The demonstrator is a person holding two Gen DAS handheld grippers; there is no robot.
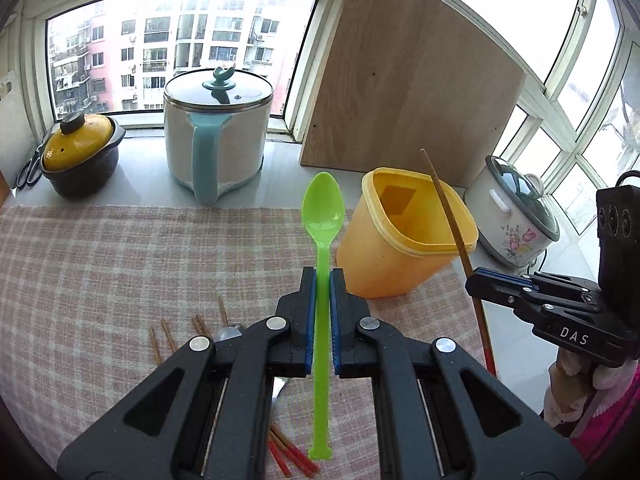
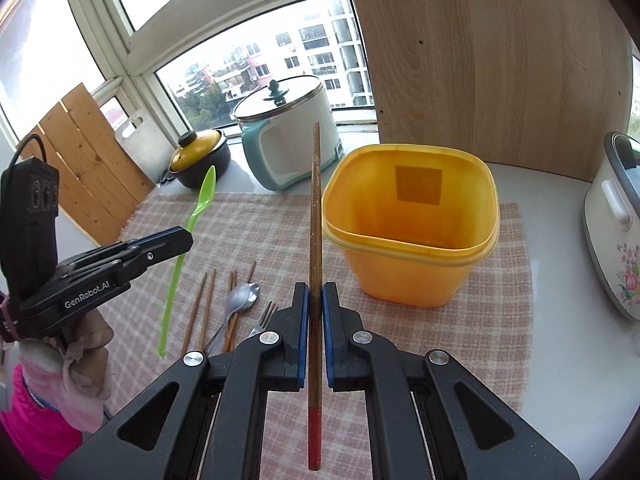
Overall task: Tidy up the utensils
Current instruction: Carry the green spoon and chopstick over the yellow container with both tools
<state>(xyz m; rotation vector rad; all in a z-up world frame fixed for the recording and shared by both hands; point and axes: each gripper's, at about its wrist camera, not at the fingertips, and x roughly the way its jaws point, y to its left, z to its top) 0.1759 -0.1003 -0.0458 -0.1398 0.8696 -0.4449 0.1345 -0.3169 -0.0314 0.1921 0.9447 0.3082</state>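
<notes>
My left gripper (image 1: 322, 276) is shut on a green plastic spoon (image 1: 322, 216), bowl pointing forward, held above the checked cloth left of the yellow tub (image 1: 404, 248). My right gripper (image 2: 315, 292) is shut on a brown chopstick (image 2: 315, 208) with a red end, held upright just left of the yellow tub (image 2: 412, 240), which is empty. Several chopsticks (image 2: 200, 312), a metal spoon (image 2: 240, 300) and a fork (image 2: 264, 320) lie on the cloth (image 2: 500, 320). The left gripper (image 2: 188, 240) with the green spoon (image 2: 200, 200) also shows in the right wrist view; the right gripper (image 1: 476, 280) and chopstick (image 1: 448, 216) show in the left wrist view.
A white and blue electric pot (image 1: 218, 136) and a yellow-lidded black pot (image 1: 80, 152) stand by the window. A flowered rice cooker (image 1: 516, 216) stands right of the tub. A wooden board (image 1: 408, 80) leans behind the tub. Scissors (image 1: 28, 168) lie at far left.
</notes>
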